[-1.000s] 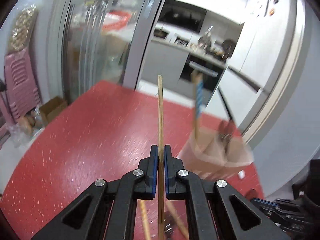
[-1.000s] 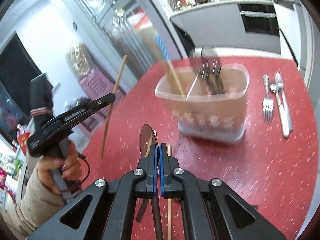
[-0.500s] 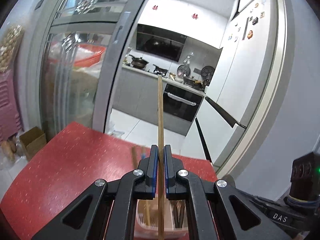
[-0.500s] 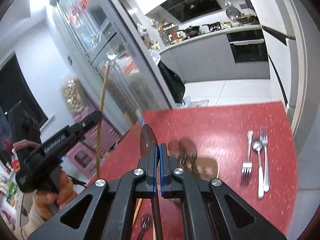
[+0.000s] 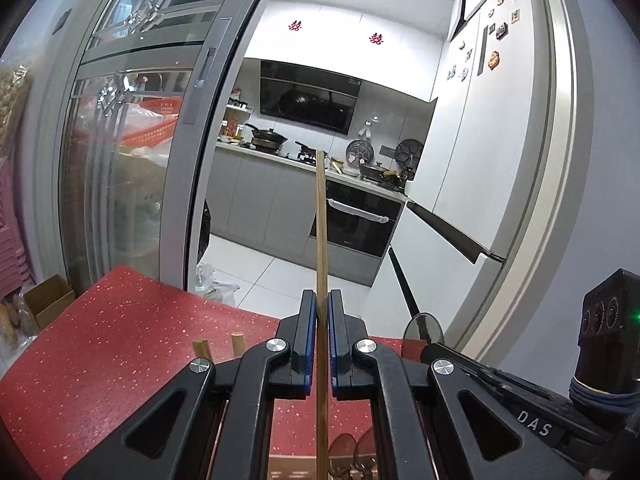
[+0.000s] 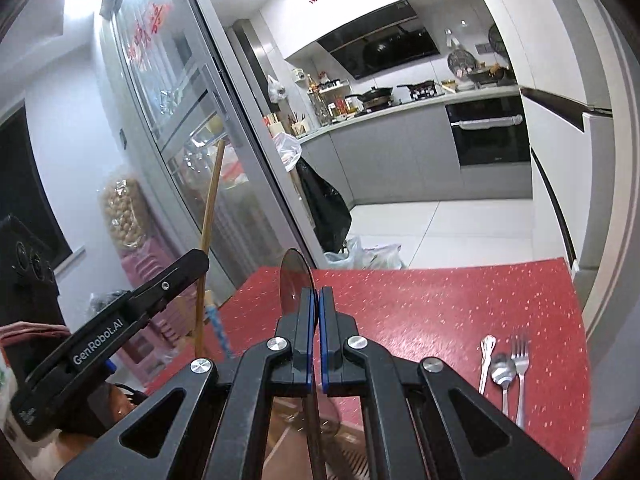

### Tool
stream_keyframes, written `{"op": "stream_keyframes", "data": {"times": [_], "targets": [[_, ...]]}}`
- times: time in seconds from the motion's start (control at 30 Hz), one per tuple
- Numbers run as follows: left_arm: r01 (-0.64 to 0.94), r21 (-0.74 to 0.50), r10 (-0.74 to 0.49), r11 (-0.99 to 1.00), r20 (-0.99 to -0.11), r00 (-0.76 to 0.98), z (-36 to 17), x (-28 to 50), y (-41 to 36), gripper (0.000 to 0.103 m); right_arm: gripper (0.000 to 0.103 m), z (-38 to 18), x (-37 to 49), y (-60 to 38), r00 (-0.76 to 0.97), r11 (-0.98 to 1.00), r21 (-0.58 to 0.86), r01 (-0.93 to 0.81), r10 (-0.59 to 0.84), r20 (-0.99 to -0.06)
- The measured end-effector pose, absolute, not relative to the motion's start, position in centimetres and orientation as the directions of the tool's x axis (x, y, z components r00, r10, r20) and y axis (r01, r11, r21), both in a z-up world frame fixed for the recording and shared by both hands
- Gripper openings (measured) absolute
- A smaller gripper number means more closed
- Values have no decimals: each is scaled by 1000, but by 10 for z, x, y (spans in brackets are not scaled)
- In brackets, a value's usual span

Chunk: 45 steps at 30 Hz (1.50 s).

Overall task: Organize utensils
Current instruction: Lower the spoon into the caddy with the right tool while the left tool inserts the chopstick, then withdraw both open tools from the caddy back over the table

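My left gripper is shut on a thin wooden chopstick that stands upright between its pads, above the red table. My right gripper is shut on a smoky translucent plastic spoon, bowl upward. In the right wrist view the left gripper hangs at the left with its chopstick. The utensil container lies below both grippers, mostly hidden by them. Spoon bowls and two wooden handle tops stick out of it.
Two forks and a metal spoon lie on the table's right side. A blue-striped stick rises beside the left gripper. A glass sliding door and the kitchen floor lie beyond the table's far edge.
Both grippers have risen and tipped upward, each keeping its utensil. The container, earlier ahead of them on the table, now sits under the fingers at the bottom of both views.
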<state>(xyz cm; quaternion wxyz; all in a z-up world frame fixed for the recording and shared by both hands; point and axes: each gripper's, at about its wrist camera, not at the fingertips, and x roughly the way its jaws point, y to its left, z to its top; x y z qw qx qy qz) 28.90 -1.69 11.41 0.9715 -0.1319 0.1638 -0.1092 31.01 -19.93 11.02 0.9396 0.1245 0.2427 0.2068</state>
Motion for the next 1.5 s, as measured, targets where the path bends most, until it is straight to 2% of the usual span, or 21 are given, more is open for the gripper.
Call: {"op": "stream_keyframes", "data": {"times": [0.43,0.6,1.23,1.3,1.33,1.37,1.4,1.5], "targets": [[161,-168,-203,973,-279,938,74,266,-33,29,2,67,297,-189,793,882,263,-390,467,-390],[157,-114,-185,981,-306,934,65,252,-34,29,2,61,287,-191,788,885,250,-394,465,-405],[105,-81,-129,991,-424,896,55,226,-20,30,4,68,271,-203,750,892,263,-368,452,-482],[99,-75,-122,992,-445,887,56,222,-19,30,7,68,274,-202,734,890,273,-365,456,-504],[97,-72,-119,993,-454,883,56,220,-18,30,14,68,274,-202,729,893,275,-357,450,-515],[96,-71,-118,993,-468,876,57,218,-17,30,25,68,275,-202,727,894,276,-354,448,-520],[93,-73,-117,993,-476,871,57,216,-15,30,30,69,274,-203,725,894,278,-350,447,-524],[84,-76,-111,994,-510,853,56,209,-10,30,32,72,269,-204,727,896,284,-342,444,-524]]}}
